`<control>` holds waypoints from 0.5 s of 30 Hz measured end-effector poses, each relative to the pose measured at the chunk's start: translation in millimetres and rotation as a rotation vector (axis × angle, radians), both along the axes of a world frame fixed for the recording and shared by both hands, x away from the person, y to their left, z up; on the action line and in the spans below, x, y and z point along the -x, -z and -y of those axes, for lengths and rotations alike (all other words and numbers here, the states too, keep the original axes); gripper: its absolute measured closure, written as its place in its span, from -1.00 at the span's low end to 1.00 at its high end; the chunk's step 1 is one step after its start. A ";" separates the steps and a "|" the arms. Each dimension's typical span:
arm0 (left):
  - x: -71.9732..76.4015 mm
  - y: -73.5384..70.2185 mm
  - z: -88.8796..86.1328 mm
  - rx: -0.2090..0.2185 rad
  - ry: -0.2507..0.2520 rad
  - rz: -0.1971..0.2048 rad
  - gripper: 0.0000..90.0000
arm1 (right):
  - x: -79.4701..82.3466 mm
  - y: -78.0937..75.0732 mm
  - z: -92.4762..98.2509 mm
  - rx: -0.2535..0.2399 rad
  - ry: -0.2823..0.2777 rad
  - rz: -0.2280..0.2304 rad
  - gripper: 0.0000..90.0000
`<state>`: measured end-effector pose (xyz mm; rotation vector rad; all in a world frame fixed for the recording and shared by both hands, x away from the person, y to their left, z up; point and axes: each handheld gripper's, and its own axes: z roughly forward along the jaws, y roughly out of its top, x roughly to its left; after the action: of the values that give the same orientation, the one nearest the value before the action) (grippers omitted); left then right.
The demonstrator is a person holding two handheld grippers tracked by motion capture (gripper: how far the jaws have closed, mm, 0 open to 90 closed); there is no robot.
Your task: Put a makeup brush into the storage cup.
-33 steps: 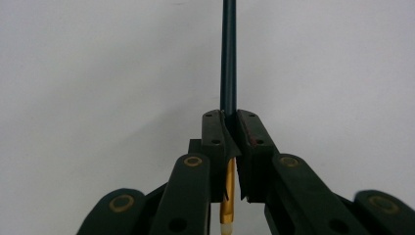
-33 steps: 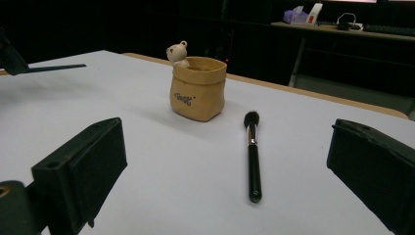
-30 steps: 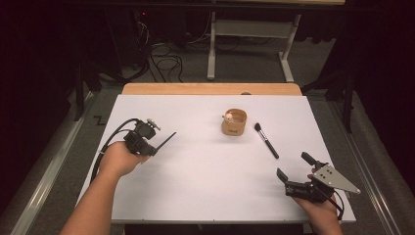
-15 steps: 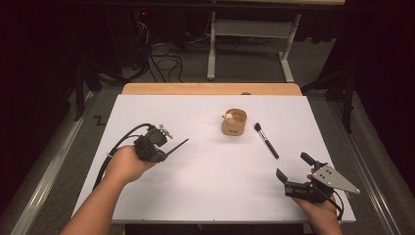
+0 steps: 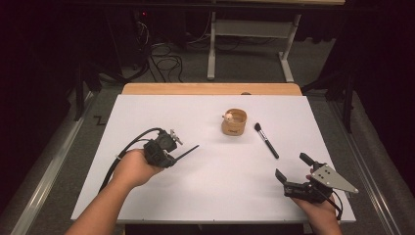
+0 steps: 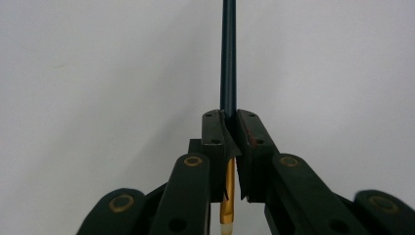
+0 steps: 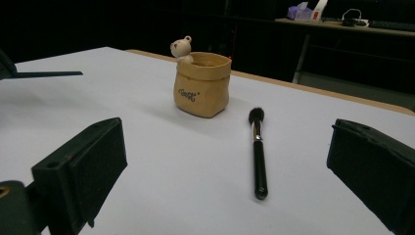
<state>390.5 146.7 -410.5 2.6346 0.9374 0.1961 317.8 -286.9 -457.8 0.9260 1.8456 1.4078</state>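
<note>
**Left gripper carrying thin brush toward pot – right idle**

Since the earlier frame, left gripper has shifted right across the sheet, closer to the pot; right gripper, pot and loose brush unchanged. Judgement: transport leg under way, brush likely bound for the pot, not yet there.

High view: left gripper (image 5: 180, 152) at left-centre of the white table (image 5: 147, 112), jaws closed on a slim dark brush (image 5: 188, 149) whose handle sticks out toward the tan pot (image 5: 234, 122), still well apart from it. Makeup brush (image 5: 266, 140) lies flat just right of pot, bristles at far end. Right gripper (image 5: 291, 171) near front right corner, jaws wide, nothing between them.

Left gripper view: pads pinch the brush (image 6: 228, 58) upright; dark blue-black handle runs up and away, gold ferrule shows below the pads. Grip looks centred, no tilt seen. Bristle end mostly out of frame.

Right gripper view: both pads stand far apart, empty. Ahead: sack-shaped pot (image 7: 201, 84) w/ small bear figure on rim, lettering on front, upright. Makeup brush (image 7: 258, 154) beside it, black handle, dark tuft pointing away. Handle tip of held brush (image 7: 46, 74) enters at left edge.
</note>
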 end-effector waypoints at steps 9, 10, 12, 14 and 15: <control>8.8 3.3 12.9 -0.013 0.058 0.001 0.85 | -0.5 2.4 -3.2 0.010 -0.007 -0.014 -0.94; 9.6 3.9 14.4 -0.014 0.065 0.001 0.85 | -0.8 2.7 -3.5 0.011 -0.007 -0.017 -0.94; 11.4 4.9 17.9 -0.016 0.075 0.000 0.85 | -1.3 3.4 -4.8 0.012 -0.016 -0.025 -0.93; 13.5 5.6 21.5 -0.014 0.089 0.000 0.85 | -1.5 4.2 -6.4 0.021 -0.018 -0.032 -0.92; 14.6 5.9 23.2 -0.012 0.100 -0.001 0.86 | -2.5 5.2 -7.8 0.029 -0.028 -0.034 -0.90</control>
<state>375.9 123.5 -416.4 2.6844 0.8052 0.1771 320.3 -279.1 -463.0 0.9176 1.9063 1.3864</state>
